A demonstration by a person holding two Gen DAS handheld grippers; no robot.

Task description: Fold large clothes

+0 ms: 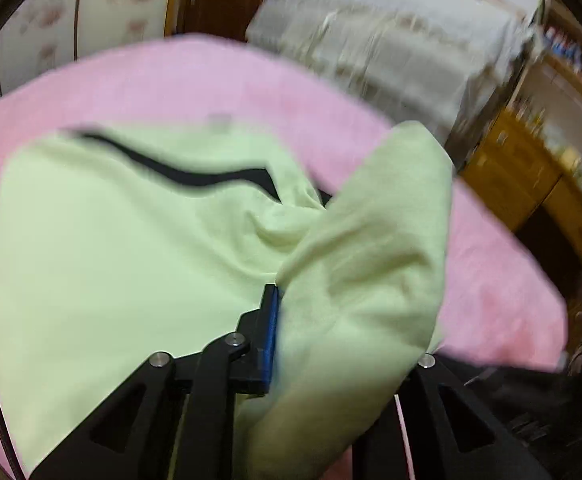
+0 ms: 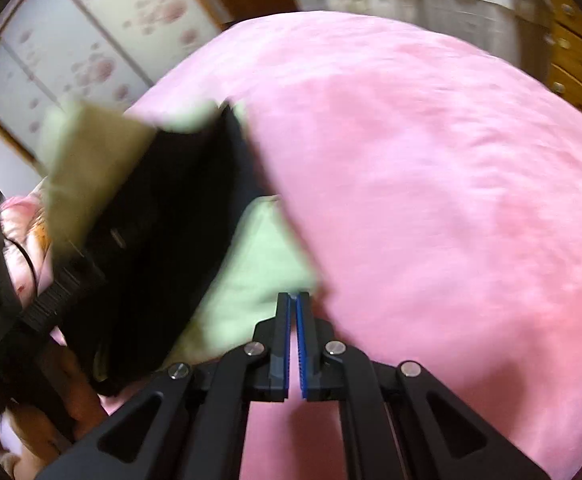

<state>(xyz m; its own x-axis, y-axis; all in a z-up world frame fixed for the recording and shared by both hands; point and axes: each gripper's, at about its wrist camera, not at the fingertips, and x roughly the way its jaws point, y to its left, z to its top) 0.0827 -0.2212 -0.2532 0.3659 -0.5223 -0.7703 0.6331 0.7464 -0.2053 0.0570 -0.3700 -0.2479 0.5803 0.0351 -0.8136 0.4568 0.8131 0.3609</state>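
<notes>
L gripper is closed on a fold of the green garment: one blue pad shows at the cloth's edge, the other finger is hidden under the flap draped over it. That lifted flap runs up and right from the jaws, while the garment's main body lies flat on the pink bed, spreading left and away, w/ its black trim crossing the far side.

R gripper is shut, pads nearly touching, and it seems to pinch a green corner right at the tips, though blur makes that hard to confirm. From there the garment stretches left and away, black panel raised beyond it. Right of the R gripper is bare bed.

Judgement: the fold turns on carrying both held edges across the body toward the trim side; L hand is nearer the bulk
</notes>
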